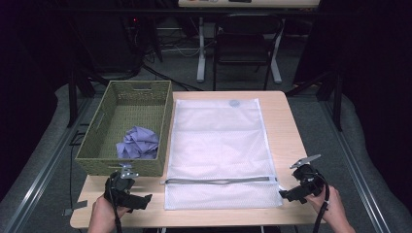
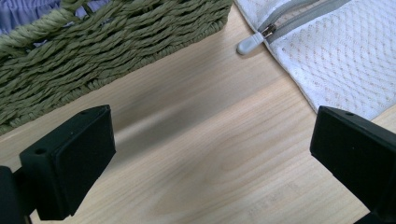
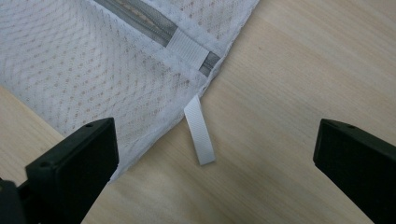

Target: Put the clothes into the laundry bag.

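Note:
A white mesh laundry bag [image 1: 219, 150] lies flat on the wooden table [image 1: 284, 121], its grey zipper [image 1: 218, 180] running across near the front. The zipper pull [image 2: 249, 43] sits at the bag's left end. A green woven basket [image 1: 104, 141] at the left holds a crumpled lavender cloth [image 1: 138, 142]. My left gripper [image 1: 142, 200] rests at the front left, open, empty, just in front of the basket [image 2: 70, 51]. My right gripper [image 1: 284, 193] is open at the bag's front right corner, over a small white ribbon tab [image 3: 200, 130] beside the mesh bag [image 3: 93, 74].
A dark folding chair [image 1: 245, 39] and desk legs [image 1: 200, 48] stand beyond the table's far edge. Bare wood runs along the table's right side and front strip. Grey carpet and metal rails flank the table.

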A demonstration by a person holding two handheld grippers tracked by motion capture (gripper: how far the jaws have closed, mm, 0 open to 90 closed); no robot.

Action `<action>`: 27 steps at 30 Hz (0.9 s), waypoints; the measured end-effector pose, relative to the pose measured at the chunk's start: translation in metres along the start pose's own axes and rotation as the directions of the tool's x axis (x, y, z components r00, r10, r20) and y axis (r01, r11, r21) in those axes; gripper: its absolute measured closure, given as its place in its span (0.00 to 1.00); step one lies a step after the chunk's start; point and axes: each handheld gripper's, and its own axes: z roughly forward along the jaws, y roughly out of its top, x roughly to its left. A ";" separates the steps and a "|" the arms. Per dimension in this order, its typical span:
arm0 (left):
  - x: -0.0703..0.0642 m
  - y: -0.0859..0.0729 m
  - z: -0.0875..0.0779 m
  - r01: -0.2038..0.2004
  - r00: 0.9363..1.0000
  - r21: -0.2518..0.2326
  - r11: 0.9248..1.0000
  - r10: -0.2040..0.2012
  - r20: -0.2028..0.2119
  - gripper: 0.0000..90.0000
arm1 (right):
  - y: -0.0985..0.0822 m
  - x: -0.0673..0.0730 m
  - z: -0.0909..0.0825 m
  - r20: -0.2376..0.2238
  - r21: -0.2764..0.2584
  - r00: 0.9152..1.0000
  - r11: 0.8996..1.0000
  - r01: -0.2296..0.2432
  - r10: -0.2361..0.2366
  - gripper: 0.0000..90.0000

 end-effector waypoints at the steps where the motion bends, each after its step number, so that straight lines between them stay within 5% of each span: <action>1: 0.000 0.000 0.000 0.000 1.000 0.000 1.000 0.000 0.000 0.00 | 0.000 0.000 0.000 0.000 0.000 1.000 1.000 0.000 0.000 0.00; 18: 0.000 -0.001 0.000 0.003 1.000 -0.002 1.000 -0.003 0.001 0.00 | 0.008 0.005 -0.003 0.017 -0.014 1.000 1.000 0.024 -0.024 0.00; 27: -0.004 0.000 0.001 -0.010 1.000 -0.001 1.000 0.010 0.011 0.00 | 0.031 0.027 -0.004 0.027 -0.053 0.994 0.993 0.105 -0.103 0.00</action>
